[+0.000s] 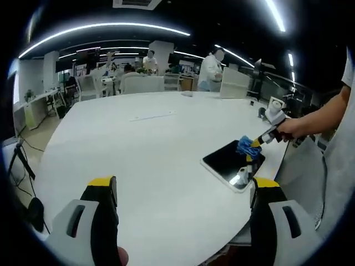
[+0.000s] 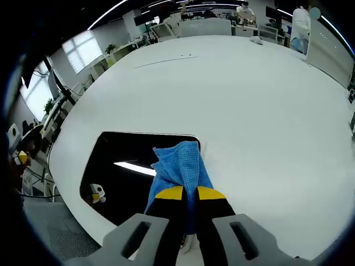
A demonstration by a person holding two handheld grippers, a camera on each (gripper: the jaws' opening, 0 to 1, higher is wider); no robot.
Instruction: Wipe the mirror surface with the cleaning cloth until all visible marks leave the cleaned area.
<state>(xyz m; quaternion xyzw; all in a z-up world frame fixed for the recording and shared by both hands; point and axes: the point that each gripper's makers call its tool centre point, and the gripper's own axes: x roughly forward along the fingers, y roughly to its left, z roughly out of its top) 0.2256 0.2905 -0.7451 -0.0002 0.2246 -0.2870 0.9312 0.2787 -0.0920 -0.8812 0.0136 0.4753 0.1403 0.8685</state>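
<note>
The left gripper (image 1: pixel 183 194) hangs released over the bare round white table (image 1: pixel 138 149), well apart from the work. Farther right, the dark rectangular mirror (image 1: pixel 230 163) lies flat near the table's edge. The right gripper (image 2: pixel 189 194), clenched on the blue woven cleaning cloth (image 2: pixel 180 163), presses it onto the mirror's corner; the uncleaned glass stretches leftward of its jaws. Any marks are too faint to make out.

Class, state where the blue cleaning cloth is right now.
The cloth is clamped in the right gripper, lying on the mirror by its right edge, on the white table.
</note>
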